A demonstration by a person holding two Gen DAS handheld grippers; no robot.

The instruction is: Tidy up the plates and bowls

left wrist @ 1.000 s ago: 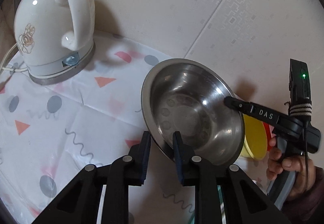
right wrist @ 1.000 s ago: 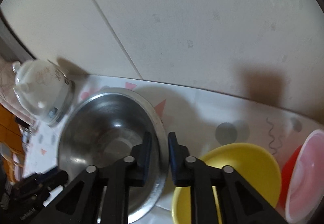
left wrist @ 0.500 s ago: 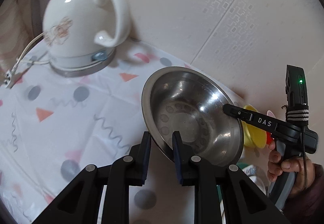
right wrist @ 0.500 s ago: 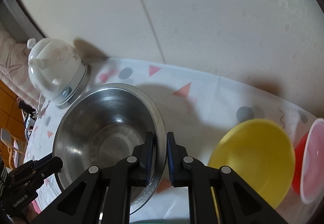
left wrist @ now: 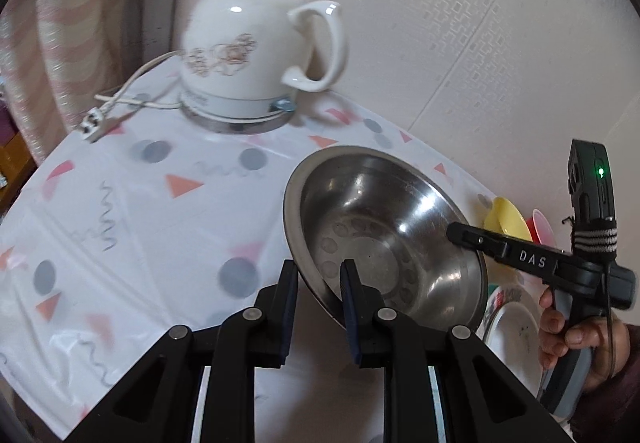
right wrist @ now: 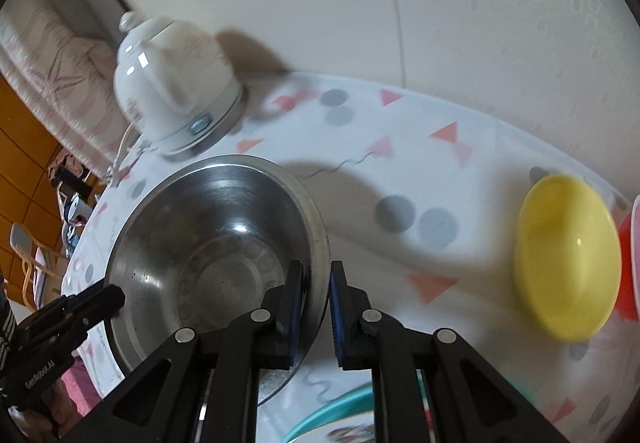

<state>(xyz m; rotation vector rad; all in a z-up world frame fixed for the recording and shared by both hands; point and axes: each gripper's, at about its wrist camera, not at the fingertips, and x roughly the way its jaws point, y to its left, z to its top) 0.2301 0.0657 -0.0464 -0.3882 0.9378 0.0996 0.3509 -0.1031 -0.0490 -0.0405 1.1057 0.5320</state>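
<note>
Above the patterned worktop (left wrist: pixel 132 203), the steel bowl (left wrist: pixel 376 243) hangs between two claws: the left claw (left wrist: pixel 318 279) is clamped on its near rim and the right claw (right wrist: pixel 314 283) on the opposite rim, probably so the wide bowl stays level while carried.

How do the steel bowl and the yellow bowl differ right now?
The steel bowl is shiny bare metal; the yellow bowl is glossy and opaque. The steel bowl is clamped at its rim by the left hand-held gripper and the right hand-held gripper; the yellow bowl is ungripped. The steel one looks wider. Both are empty.
</note>
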